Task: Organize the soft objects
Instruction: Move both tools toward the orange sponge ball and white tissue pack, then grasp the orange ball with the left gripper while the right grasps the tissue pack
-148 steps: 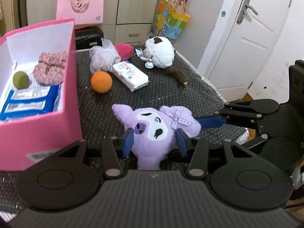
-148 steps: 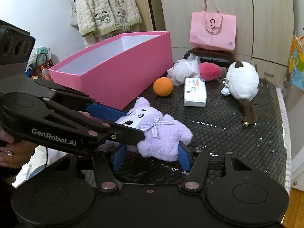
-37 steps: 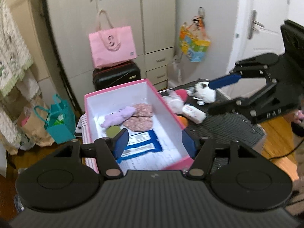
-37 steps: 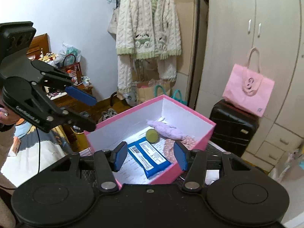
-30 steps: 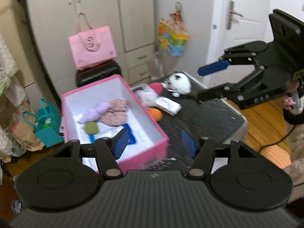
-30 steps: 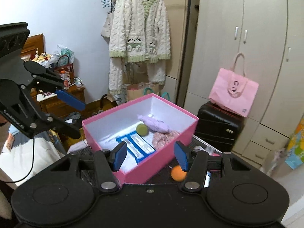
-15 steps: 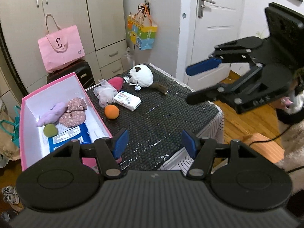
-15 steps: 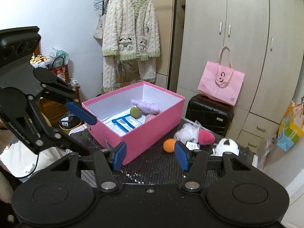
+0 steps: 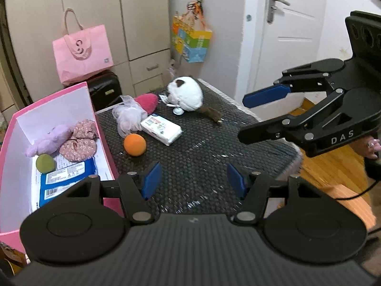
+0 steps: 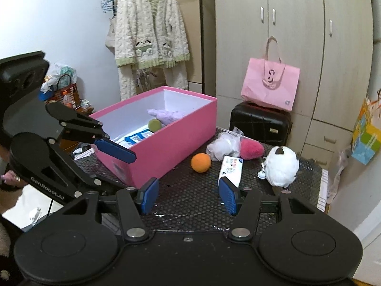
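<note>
Risk of nudging the ball (image 9: 134, 144) into a roll if either gripper comes in off-centre; wipes pack (image 9: 161, 130) and puff (image 9: 129, 116) crowd it, perhaps touching. Five soft items loose on the mat (image 9: 202, 157), beside the box (image 10: 181, 131). Left gripper (image 9: 194, 182) and right gripper (image 10: 188, 195) half open, empty, angled down over bare mat.

Both wrist views above table (image 9: 214, 143) near edge, angled down; share pink box (image 10: 181, 138), toys.
</note>
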`<action>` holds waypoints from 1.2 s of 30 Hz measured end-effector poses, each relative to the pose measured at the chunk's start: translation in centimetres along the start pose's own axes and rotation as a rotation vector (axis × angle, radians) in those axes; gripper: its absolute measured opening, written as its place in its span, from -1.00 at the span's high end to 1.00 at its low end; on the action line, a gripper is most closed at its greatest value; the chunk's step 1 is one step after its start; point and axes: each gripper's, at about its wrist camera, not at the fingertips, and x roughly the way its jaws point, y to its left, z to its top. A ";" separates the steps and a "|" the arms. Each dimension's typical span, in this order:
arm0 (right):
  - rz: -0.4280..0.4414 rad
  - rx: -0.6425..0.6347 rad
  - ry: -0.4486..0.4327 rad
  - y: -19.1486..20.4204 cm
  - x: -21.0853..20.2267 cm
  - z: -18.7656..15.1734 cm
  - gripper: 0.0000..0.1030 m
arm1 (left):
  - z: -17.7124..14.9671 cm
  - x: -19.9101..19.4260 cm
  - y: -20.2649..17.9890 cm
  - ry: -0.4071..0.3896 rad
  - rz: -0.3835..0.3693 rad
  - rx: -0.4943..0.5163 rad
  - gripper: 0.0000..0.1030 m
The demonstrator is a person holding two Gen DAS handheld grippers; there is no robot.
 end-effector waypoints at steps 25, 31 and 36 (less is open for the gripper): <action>0.016 0.121 0.070 -7.9 12.9 -0.7 -0.19 | 0.6 12.2 -1.8 -0.101 0.521 0.082 -0.11; 0.039 0.176 0.089 -9.7 15.2 -0.4 -0.19 | 0.6 14.9 -1.8 -0.088 0.656 0.142 0.03; 0.060 0.213 0.106 -10.8 16.2 -0.4 -0.19 | 0.4 16.2 -1.6 -0.037 0.666 0.159 0.04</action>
